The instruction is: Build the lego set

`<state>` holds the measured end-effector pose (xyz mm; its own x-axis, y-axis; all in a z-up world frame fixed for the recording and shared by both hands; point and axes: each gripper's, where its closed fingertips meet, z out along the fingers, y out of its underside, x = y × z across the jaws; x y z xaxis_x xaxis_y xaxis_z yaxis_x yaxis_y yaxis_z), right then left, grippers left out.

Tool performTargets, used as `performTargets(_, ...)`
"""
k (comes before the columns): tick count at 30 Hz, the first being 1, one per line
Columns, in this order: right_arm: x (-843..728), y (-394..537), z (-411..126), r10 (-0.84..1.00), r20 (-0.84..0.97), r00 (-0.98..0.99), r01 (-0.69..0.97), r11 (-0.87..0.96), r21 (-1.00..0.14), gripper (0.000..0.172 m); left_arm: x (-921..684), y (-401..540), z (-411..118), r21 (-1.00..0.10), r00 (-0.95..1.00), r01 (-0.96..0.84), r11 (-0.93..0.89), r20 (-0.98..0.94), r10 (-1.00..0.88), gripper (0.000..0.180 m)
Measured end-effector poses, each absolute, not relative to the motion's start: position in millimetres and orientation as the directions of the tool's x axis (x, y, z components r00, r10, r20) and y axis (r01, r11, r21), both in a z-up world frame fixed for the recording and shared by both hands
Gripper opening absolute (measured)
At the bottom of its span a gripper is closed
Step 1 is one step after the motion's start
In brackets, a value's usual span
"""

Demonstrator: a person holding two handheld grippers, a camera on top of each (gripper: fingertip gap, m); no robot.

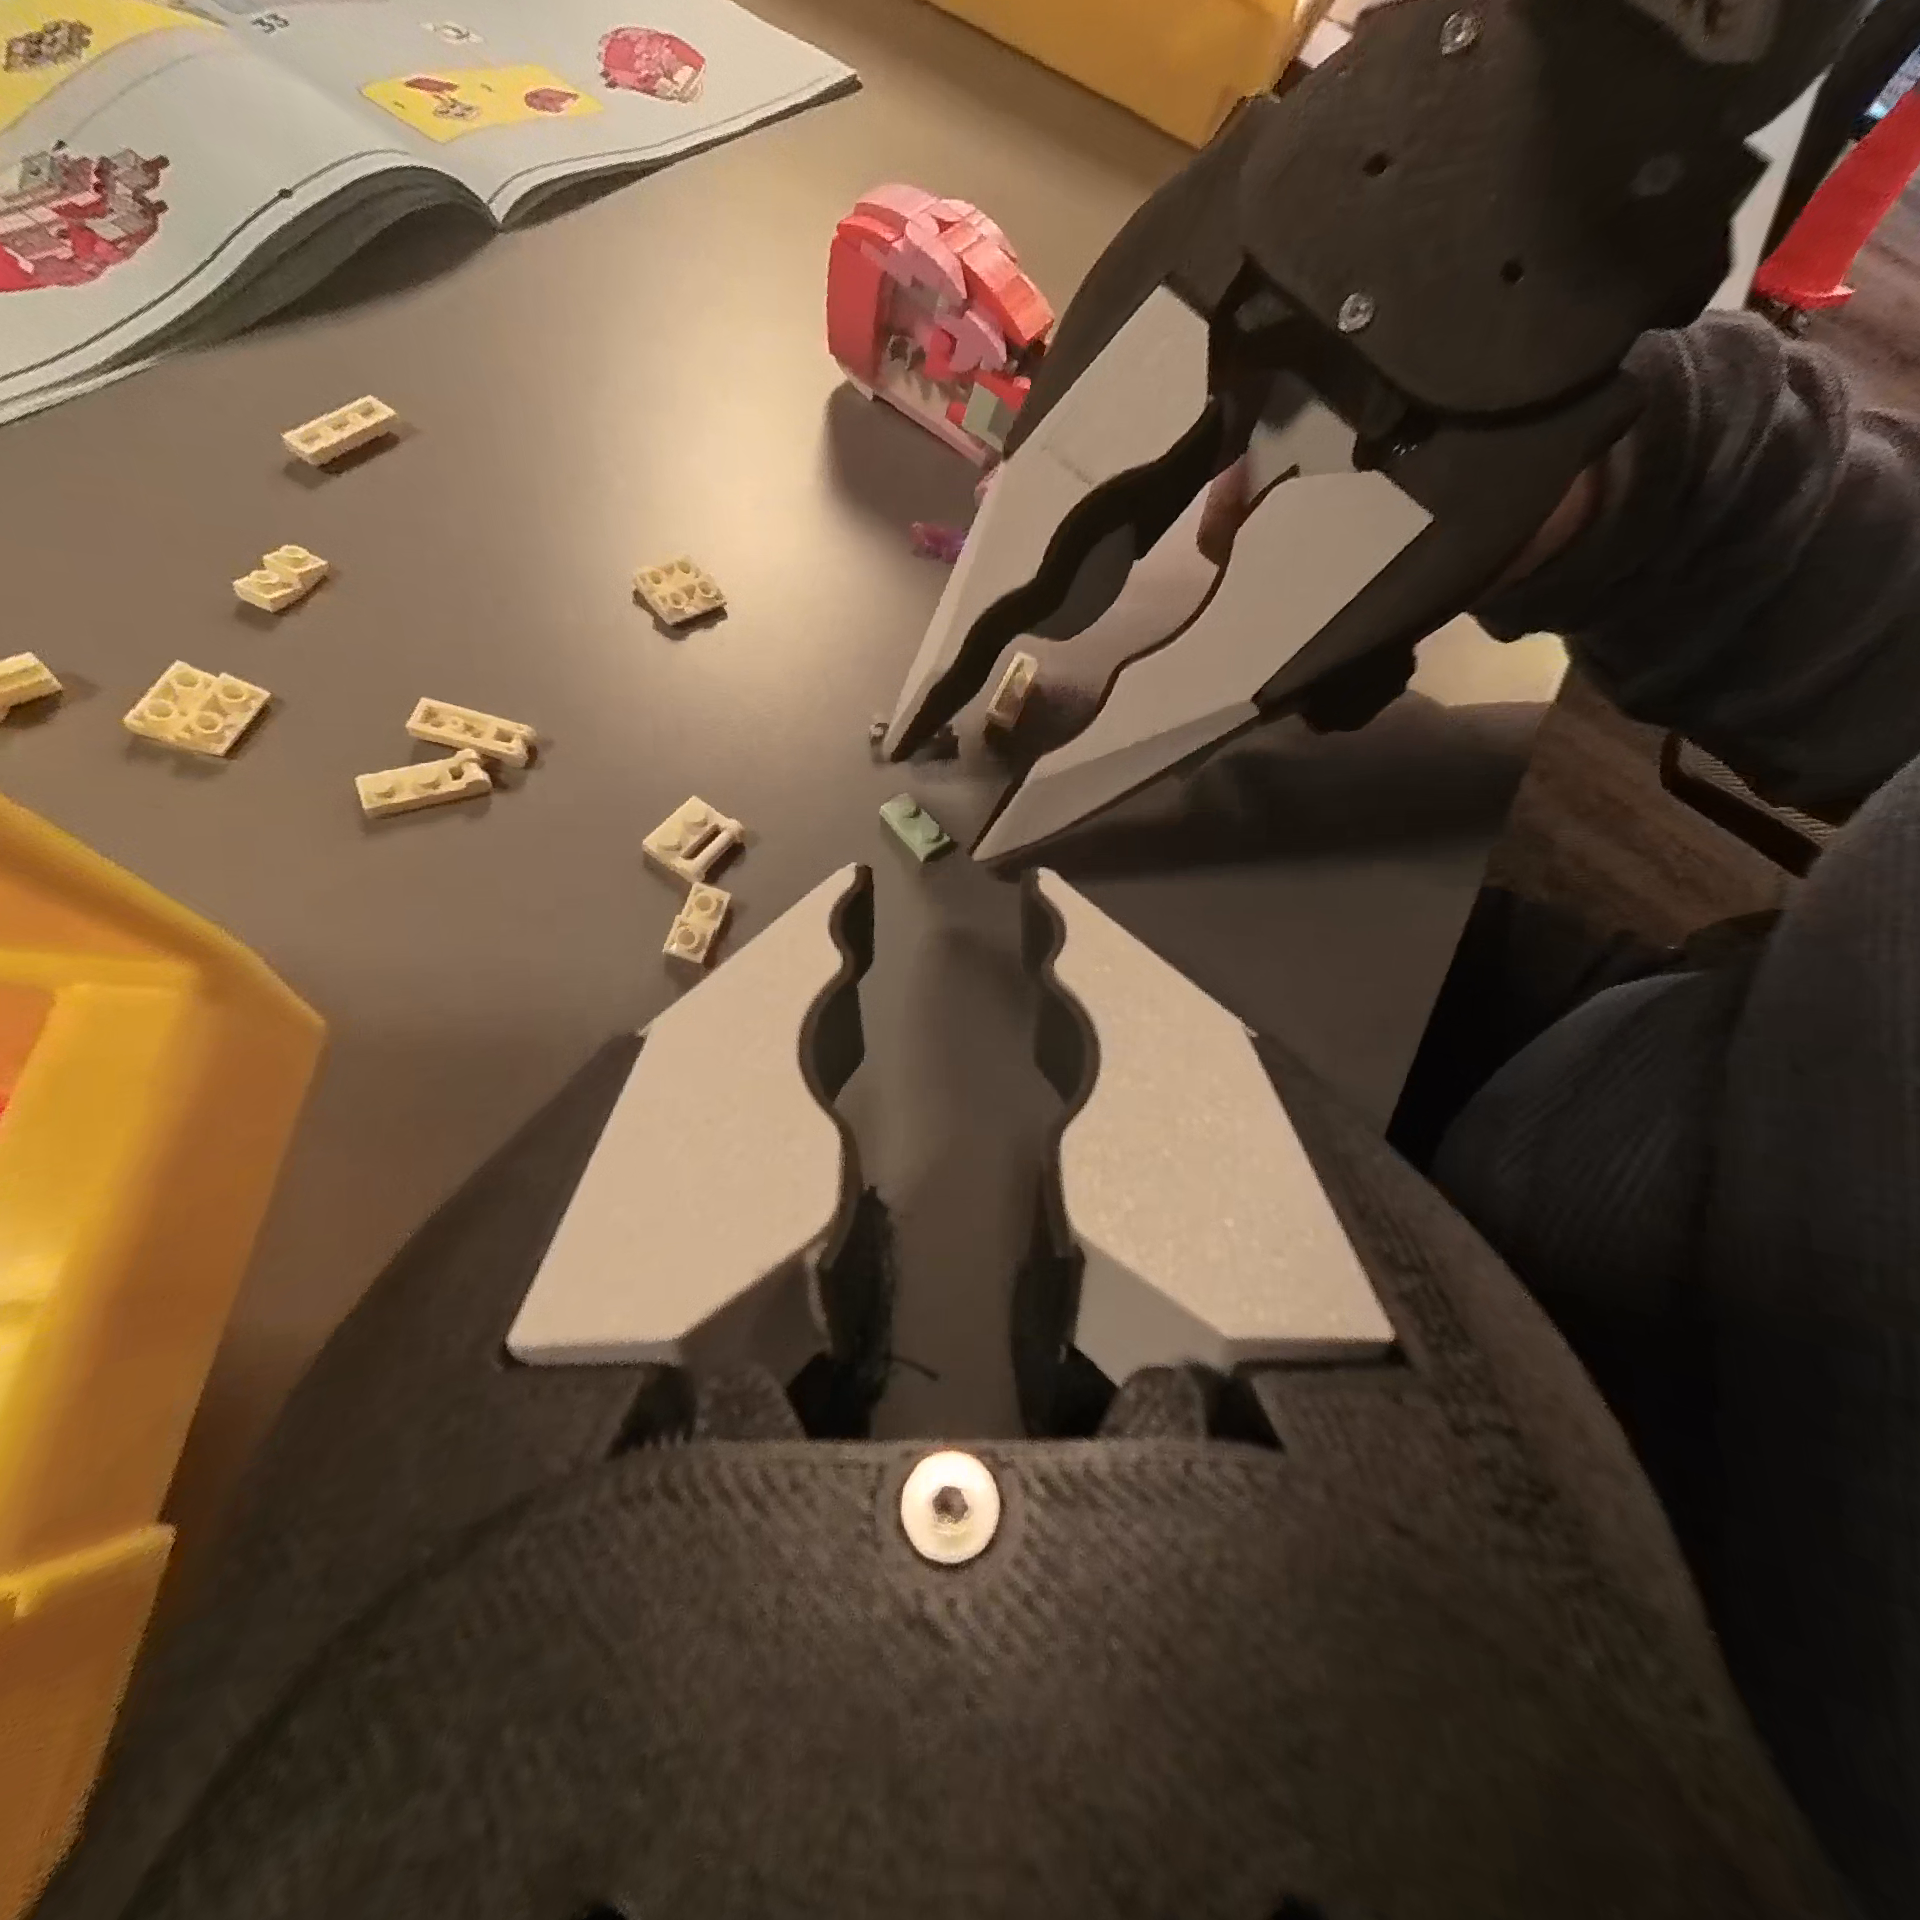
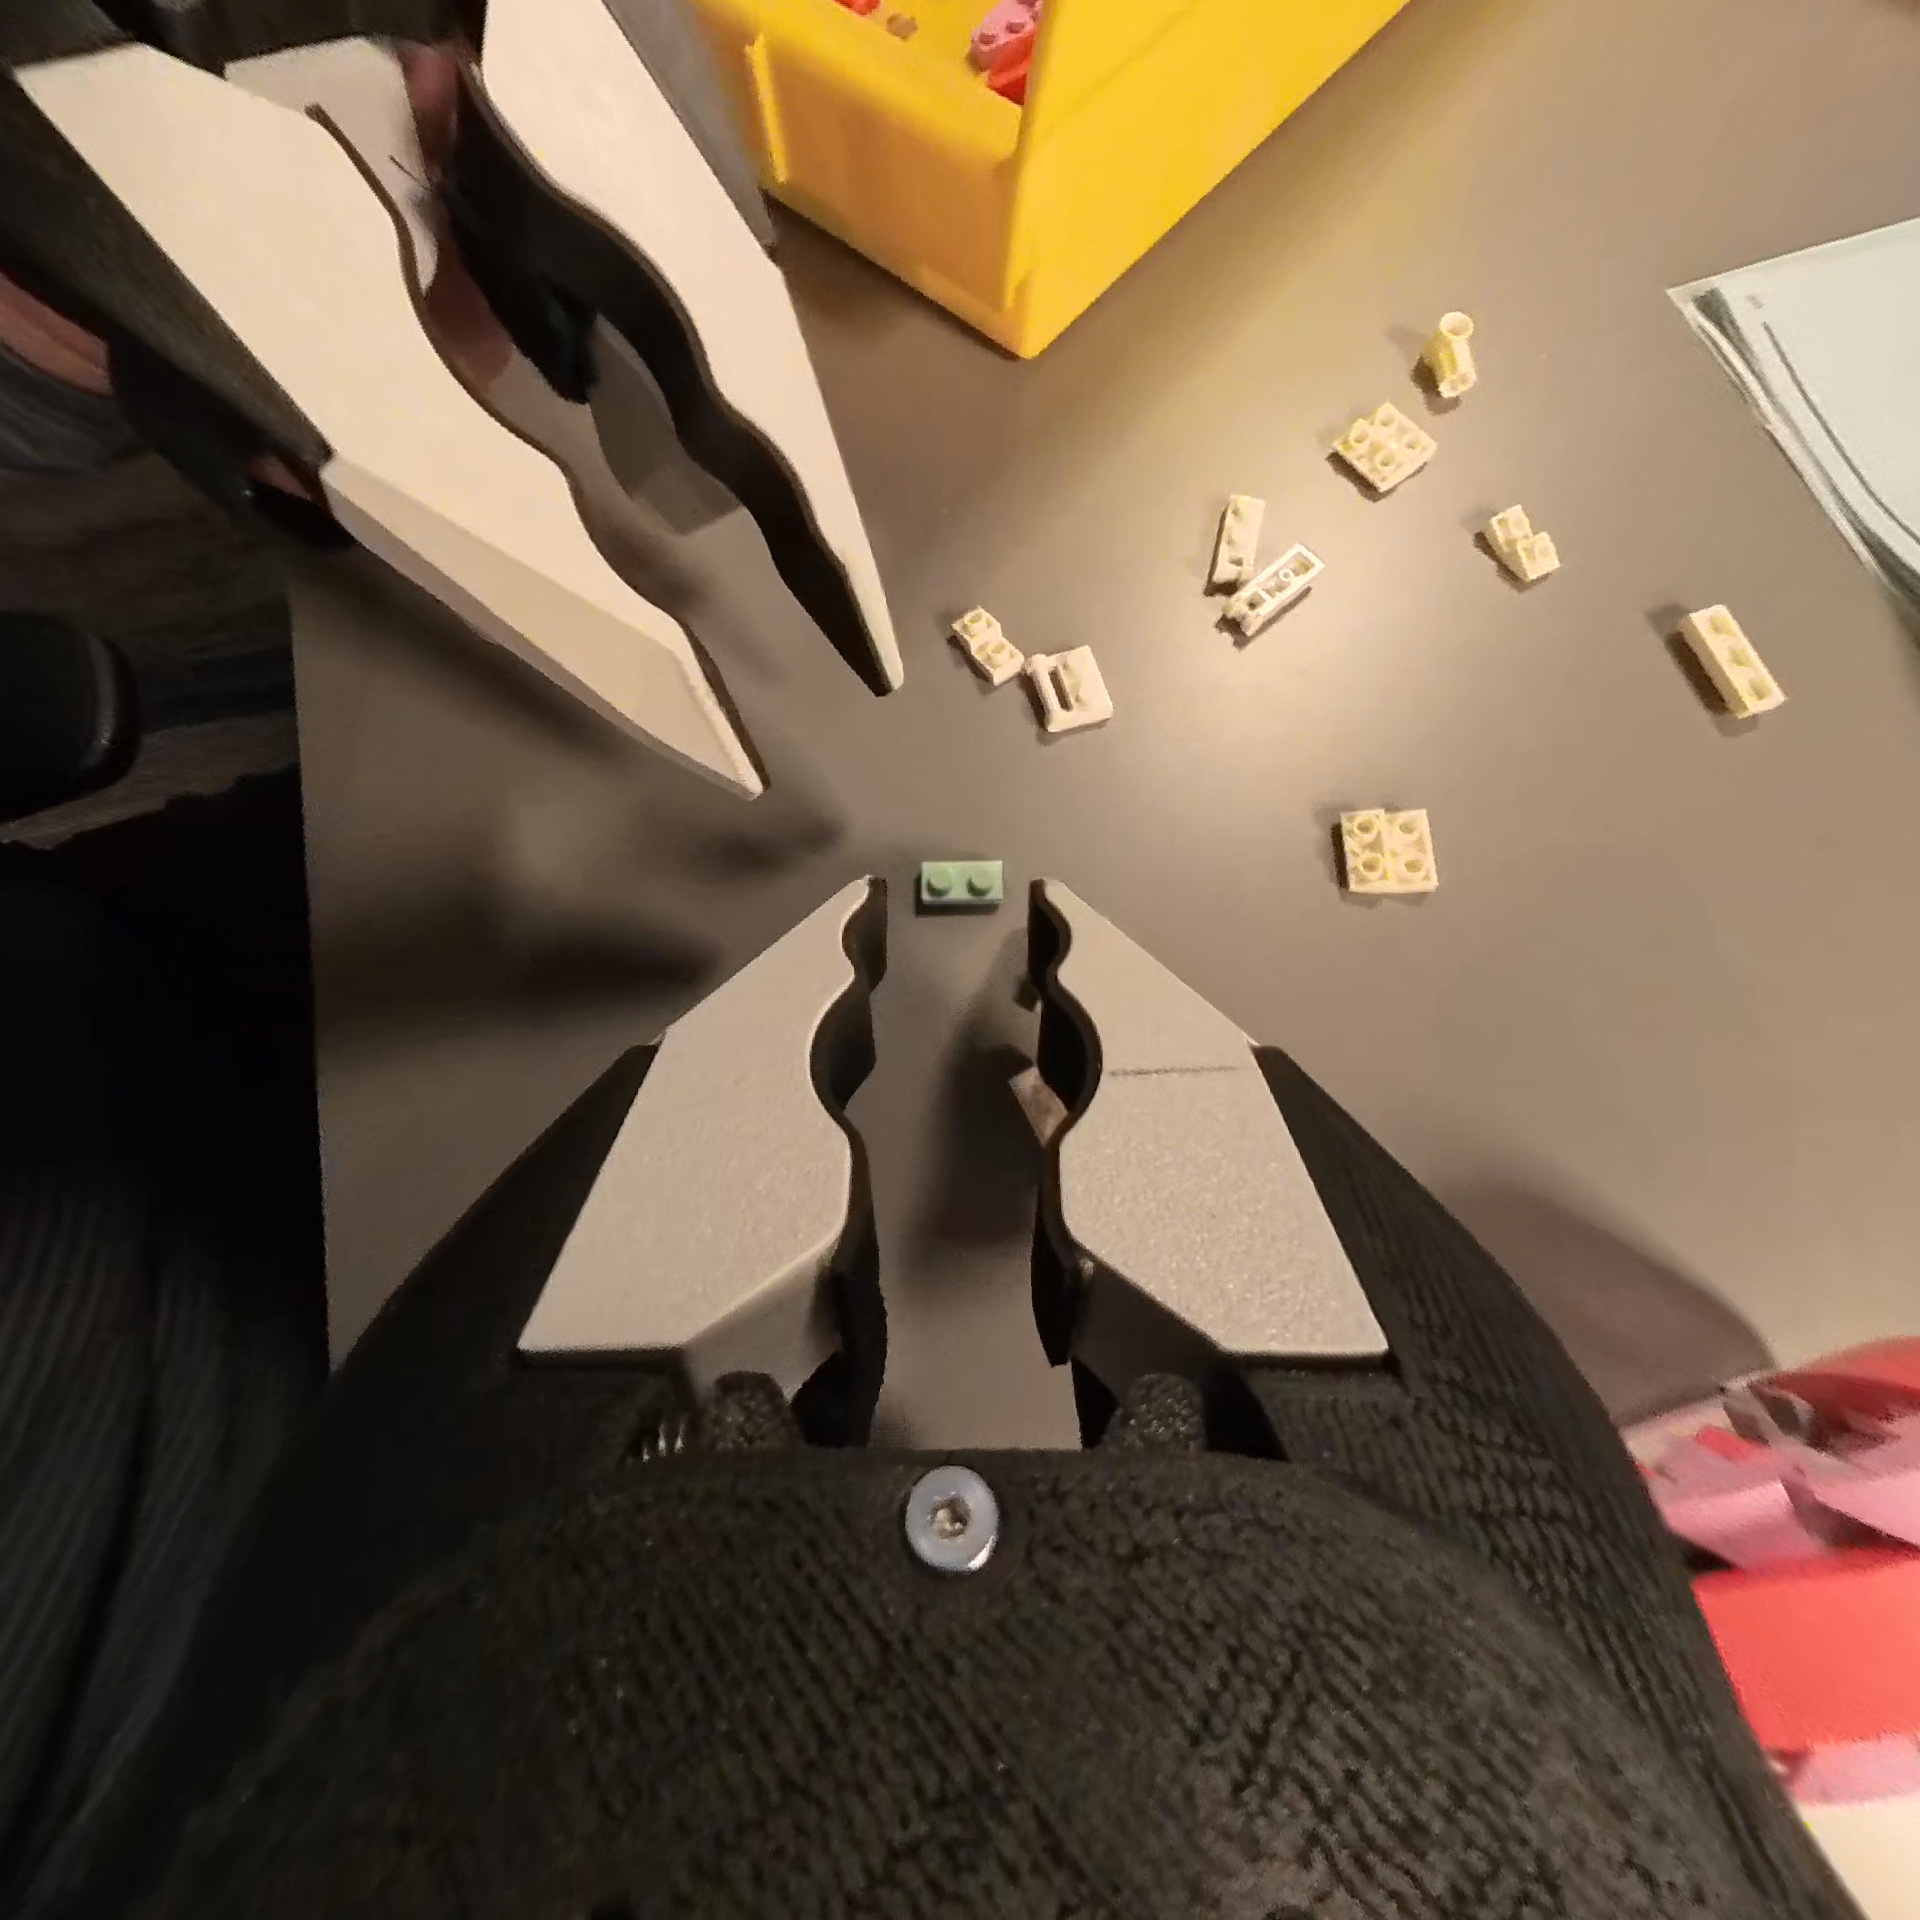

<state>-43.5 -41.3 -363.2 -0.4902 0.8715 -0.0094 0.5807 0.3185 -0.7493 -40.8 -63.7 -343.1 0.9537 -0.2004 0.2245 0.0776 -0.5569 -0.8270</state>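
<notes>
On the tabletop (image 2: 1143, 1039), between both parted, empty tongs (image 2: 951, 883) (image 1: 945, 873): green two-stud plate (image 2: 958, 885); judged light, rigid, slippery; best gripped across long edges.

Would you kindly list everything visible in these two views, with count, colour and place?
Green plate: one, pale green, flat on the table just beyond the right jaws' tips.
Cream pieces: roughly a dozen, cream, scattered on the table; one stands on edge between the right fingers, apparently untouched.
Brick model: one, red and pink, on the table behind the right gripper.
Instruction booklet: one, open, grey pages, far left.
Yellow bins: two, one with red and pink bricks inside.
Table: one, dark.
Left gripper: jaws apart, nothing held.
Right gripper: jaws apart, nothing held.
Sleeve: dark, behind the right gripper.
</notes>
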Motion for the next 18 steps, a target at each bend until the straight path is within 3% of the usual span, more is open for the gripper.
performTargets(12, -47, -45, -368, 0.855, 0.007, -0.519, 0.57, 0.352, -0.743, 0.014, -40, -66, -342, -0.832, 0.944, 0.108, -0.544, 0.257, -0.206, 0.028)
performTargets(18, -52, -42, -346, 0.867, 0.035, -0.498, 0.481, 0.309, -0.821, 0.014, -48, -64, -338, -0.856, 0.962, 0.097, -0.507, 0.211, -0.171, 0.027)
